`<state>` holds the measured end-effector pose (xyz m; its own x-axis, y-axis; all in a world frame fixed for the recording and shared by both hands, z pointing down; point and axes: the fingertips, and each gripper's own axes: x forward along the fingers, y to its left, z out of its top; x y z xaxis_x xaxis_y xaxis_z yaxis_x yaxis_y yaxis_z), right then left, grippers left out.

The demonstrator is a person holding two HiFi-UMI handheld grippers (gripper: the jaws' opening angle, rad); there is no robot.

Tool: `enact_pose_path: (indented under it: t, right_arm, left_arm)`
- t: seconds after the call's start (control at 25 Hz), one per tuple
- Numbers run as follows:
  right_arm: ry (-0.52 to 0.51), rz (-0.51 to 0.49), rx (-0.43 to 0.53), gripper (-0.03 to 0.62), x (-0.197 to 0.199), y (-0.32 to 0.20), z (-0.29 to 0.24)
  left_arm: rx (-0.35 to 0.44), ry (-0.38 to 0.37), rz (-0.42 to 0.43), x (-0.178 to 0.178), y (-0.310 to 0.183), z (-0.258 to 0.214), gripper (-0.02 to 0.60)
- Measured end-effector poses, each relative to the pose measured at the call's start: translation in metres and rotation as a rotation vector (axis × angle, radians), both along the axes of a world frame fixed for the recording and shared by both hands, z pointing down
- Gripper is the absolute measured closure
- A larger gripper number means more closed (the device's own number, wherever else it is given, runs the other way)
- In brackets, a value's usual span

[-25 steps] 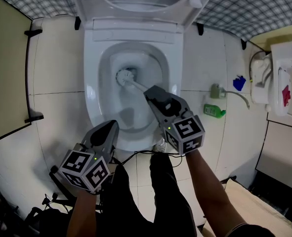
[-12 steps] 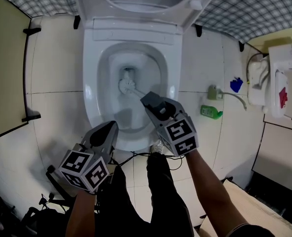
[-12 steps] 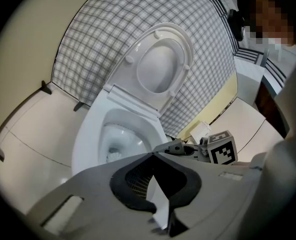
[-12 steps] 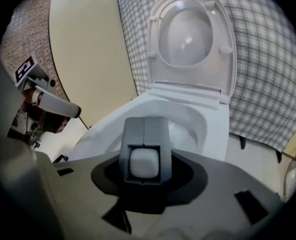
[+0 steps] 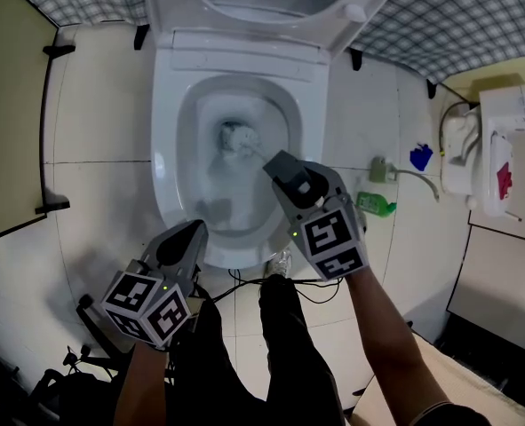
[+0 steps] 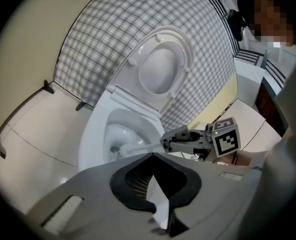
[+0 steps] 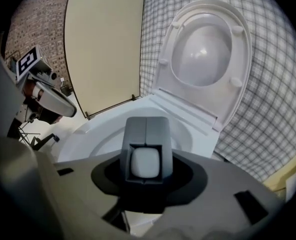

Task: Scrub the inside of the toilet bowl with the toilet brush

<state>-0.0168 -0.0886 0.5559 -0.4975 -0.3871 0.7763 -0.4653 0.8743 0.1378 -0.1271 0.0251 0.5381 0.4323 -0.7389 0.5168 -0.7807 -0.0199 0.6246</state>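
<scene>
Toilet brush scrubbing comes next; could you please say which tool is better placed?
Right. The right tool grips the toilet brush, whose head sits inside the toilet bowl; the left tool holds nothing, outside the rim.

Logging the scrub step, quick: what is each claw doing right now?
Left claw: closed, holding nothing.
Right claw: closed on the toilet brush handle.
</scene>
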Motion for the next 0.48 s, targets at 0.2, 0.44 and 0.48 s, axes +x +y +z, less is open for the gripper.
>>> enact_pose_path:
  t: [0.2, 0.44, 0.48]
  right_arm:
    - [0.126, -0.009, 0.015, 0.402, 0.004, -0.011, 0.019]
    - [0.202, -0.042, -0.074, 0.402, 0.027, 0.028, 0.028]
    - [0.209, -0.051, -0.093, 0.402, 0.030, 0.036, 0.029]
  left_arm:
    - [-0.004, -0.001, -0.015, -0.007, 0.009, 0.001, 0.574]
    - [0.002, 0.006, -0.031, -0.012, 0.013, 0.000, 0.574]
    - [0.004, 0.009, -0.033, -0.012, 0.014, -0.001, 0.574]
